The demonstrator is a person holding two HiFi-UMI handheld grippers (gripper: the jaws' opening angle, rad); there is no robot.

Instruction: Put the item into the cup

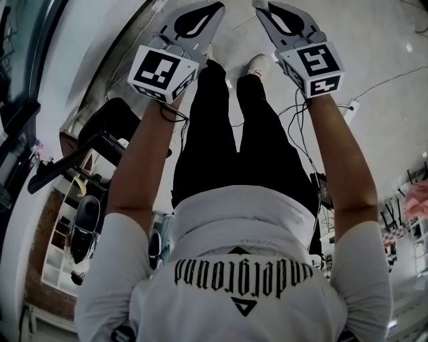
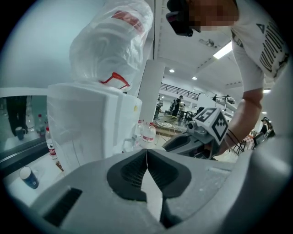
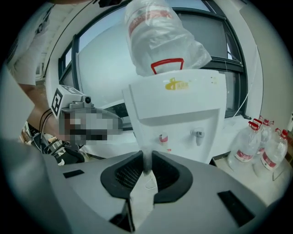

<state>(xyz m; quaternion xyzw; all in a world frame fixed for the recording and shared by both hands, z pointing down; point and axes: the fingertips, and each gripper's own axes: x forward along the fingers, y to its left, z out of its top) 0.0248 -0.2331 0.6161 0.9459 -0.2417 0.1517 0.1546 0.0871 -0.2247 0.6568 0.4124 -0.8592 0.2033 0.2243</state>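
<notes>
Neither gripper holds anything. In the head view my left gripper (image 1: 212,8) and right gripper (image 1: 262,5) are held out side by side above my legs, both shut. The left gripper view shows its own gripper (image 2: 146,151) with the dark pads touching at the tip. In the right gripper view that gripper (image 3: 145,161) also has its pads pressed together. A small blue and white cup (image 2: 28,177) stands on a ledge at the lower left of the left gripper view. No item for the cup is in view.
A white water dispenser (image 3: 178,119) with a plastic-wrapped bottle (image 3: 160,36) on top stands ahead, also seen as the dispenser (image 2: 91,123). Large water jugs (image 3: 261,146) sit to its right. Below me are the floor, cables and a power strip (image 1: 350,107), and a shelf (image 1: 67,247) at left.
</notes>
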